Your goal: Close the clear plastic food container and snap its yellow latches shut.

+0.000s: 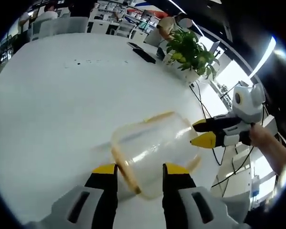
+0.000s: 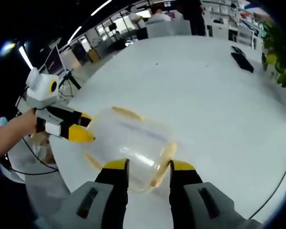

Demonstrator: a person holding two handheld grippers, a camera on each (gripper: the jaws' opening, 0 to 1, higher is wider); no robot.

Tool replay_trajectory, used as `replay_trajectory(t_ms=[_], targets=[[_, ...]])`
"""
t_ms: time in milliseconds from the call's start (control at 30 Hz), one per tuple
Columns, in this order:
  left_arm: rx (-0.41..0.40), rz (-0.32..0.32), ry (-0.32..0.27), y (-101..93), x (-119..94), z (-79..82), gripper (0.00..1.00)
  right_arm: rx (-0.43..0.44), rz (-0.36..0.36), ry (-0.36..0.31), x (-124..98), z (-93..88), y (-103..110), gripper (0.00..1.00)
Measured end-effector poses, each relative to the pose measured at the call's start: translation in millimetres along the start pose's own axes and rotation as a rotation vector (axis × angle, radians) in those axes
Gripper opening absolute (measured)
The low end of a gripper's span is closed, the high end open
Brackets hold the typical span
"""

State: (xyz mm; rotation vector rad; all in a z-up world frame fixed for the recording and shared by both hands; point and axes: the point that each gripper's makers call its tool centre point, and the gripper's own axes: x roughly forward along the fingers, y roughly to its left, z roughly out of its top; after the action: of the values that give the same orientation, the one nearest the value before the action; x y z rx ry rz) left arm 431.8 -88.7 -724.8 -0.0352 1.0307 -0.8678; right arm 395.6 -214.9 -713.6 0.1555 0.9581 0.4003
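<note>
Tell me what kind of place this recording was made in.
Most likely an open-plan office. A big white table holds the clear container, a potted plant stands at its far edge, and office chairs and desks with seated people lie beyond.

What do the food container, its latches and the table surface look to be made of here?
Container: translucent plastic, slightly frosted, since the table shows blurred through its walls. Latches: opaque yellow plastic, probably; motion blur hides their finish. Table: a smooth white top with a soft sheen, perhaps laminate; the material itself cannot be told.
</note>
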Motion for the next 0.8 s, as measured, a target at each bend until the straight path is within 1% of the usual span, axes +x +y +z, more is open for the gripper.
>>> replay_trajectory(t_ms=[367, 567, 800], targets=[[-0.017, 0.009, 0.0, 7.4, -10.3, -7.8, 0.3, 0.015, -0.001, 0.007, 6.6, -2.1, 7.5, 0.3], [-0.033, 0.016, -0.001, 13.5, -17.2, -12.5, 0.3, 0.016, 0.002, 0.011, 10.9, -2.2, 15.4, 0.3], [-0.058, 0.025, -0.007, 23.4, -27.6, -17.0, 0.3, 0.014, 0.01, 0.017, 17.5, -1.2, 29.5, 0.3]])
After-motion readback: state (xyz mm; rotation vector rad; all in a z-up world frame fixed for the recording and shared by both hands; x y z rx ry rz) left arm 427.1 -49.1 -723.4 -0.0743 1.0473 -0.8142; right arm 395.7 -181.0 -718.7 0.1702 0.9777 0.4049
